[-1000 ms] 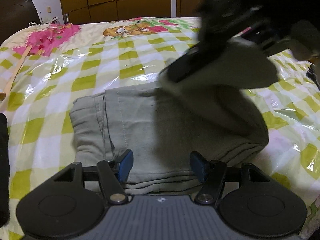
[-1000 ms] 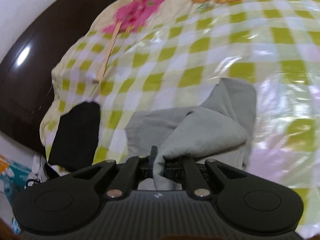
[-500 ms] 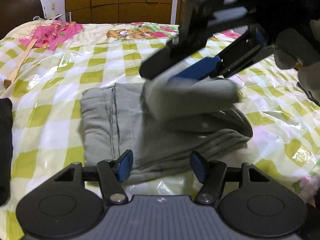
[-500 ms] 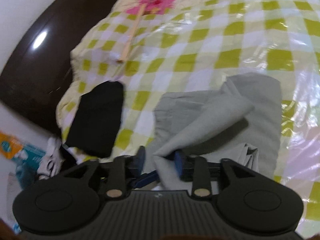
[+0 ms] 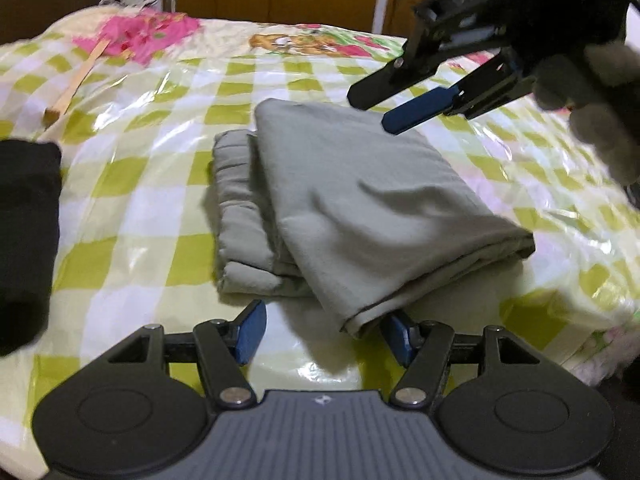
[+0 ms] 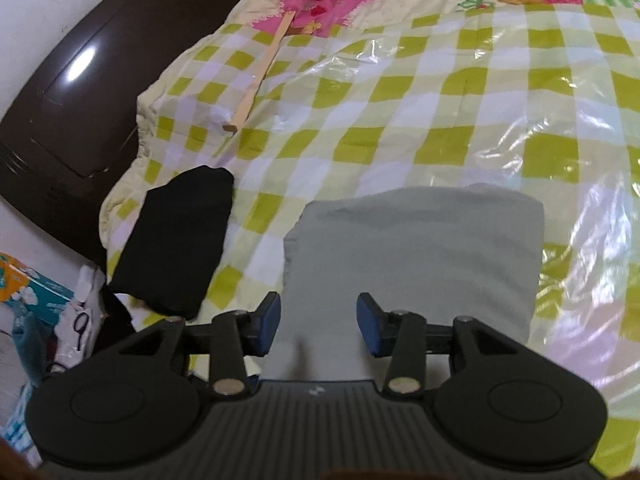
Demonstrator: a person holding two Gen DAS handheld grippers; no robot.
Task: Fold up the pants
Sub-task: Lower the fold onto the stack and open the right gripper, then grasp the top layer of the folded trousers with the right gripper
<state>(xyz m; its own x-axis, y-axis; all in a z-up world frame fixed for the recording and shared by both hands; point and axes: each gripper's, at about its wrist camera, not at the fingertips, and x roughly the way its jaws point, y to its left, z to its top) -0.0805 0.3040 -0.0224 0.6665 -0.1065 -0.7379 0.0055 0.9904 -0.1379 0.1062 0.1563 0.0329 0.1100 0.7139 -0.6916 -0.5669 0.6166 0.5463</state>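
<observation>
Grey pants (image 5: 360, 200) lie folded into a thick rectangle on the bed, the top layer flat over the waistband part. My left gripper (image 5: 324, 326) is open just short of the pants' near edge; a corner of cloth reaches its right pad without being pinched. In the left wrist view my right gripper (image 5: 374, 112) hovers above the far right of the pants, held by a gloved hand (image 5: 600, 100). In the right wrist view the pants (image 6: 412, 248) spread below the right gripper (image 6: 319, 316), whose jaws are opening; cloth shows between the blue pads, but they do not press it.
A folded black garment (image 5: 24, 232) (image 6: 176, 240) lies left of the pants near the bed's edge. A wooden stick (image 5: 76, 80) (image 6: 260, 76) rests farther left. The checked sheet (image 5: 160, 200) has shiny plastic over it. A dark headboard (image 6: 60, 100) and floor clutter (image 6: 24, 280) border the bed.
The right gripper went from shut on a lifted fold of the pants to open; that fold now lies flat on top. The left gripper drew back from the pants.
</observation>
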